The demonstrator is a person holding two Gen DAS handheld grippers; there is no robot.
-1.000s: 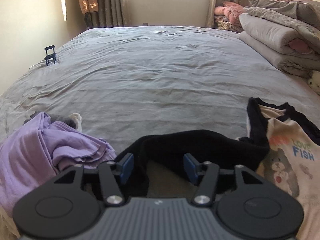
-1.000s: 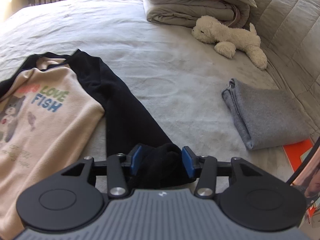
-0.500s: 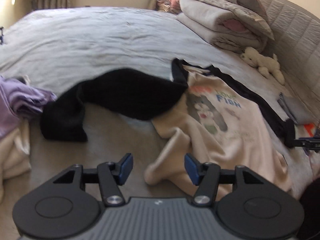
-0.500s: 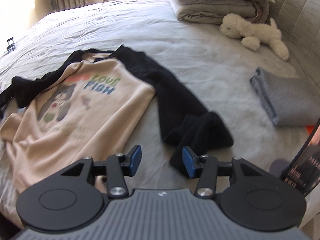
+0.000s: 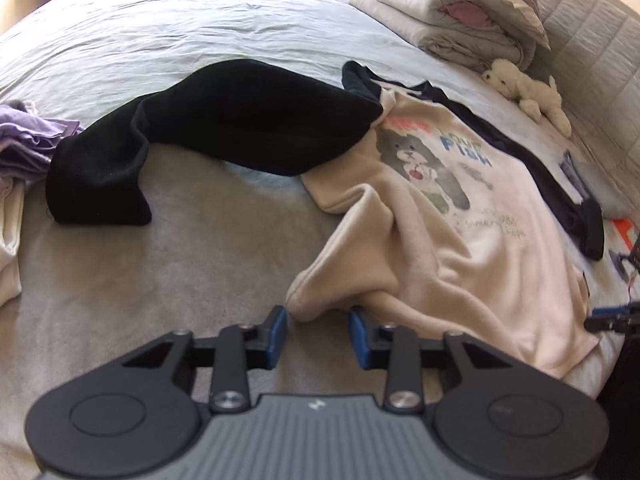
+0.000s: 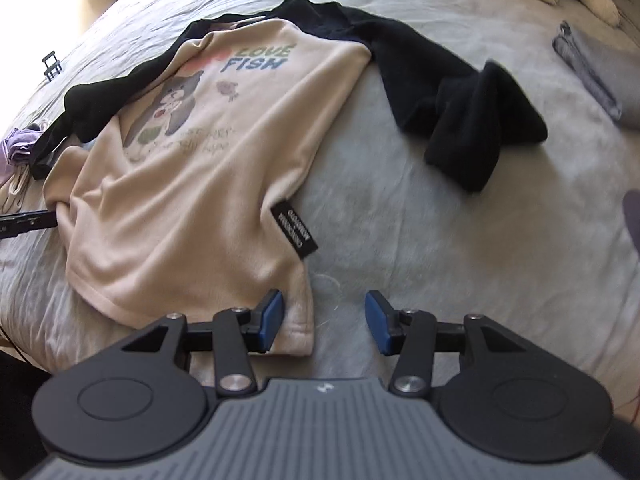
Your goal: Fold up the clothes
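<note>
Both tongs are spread wide, gripping nothing: the left gripper (image 5: 318,330) straddles a bunched hem corner, and the right gripper (image 6: 323,326) has the opposite hem corner between its pads. Their target, the cream fleece sweatshirt with black sleeves and a bear print (image 6: 192,152), lies face up on the grey bedsheet (image 6: 440,248), its hem nearest the tongs. I'd say each should pinch its corner deep, catching both layers, then pull the hem taut before folding. Beyond the sweatshirt sit a folded grey cloth (image 6: 600,64), a white plush toy (image 5: 528,92) and stacked quilts (image 5: 452,12); crumpled lilac clothing (image 5: 28,140) lies past one sleeve.
</note>
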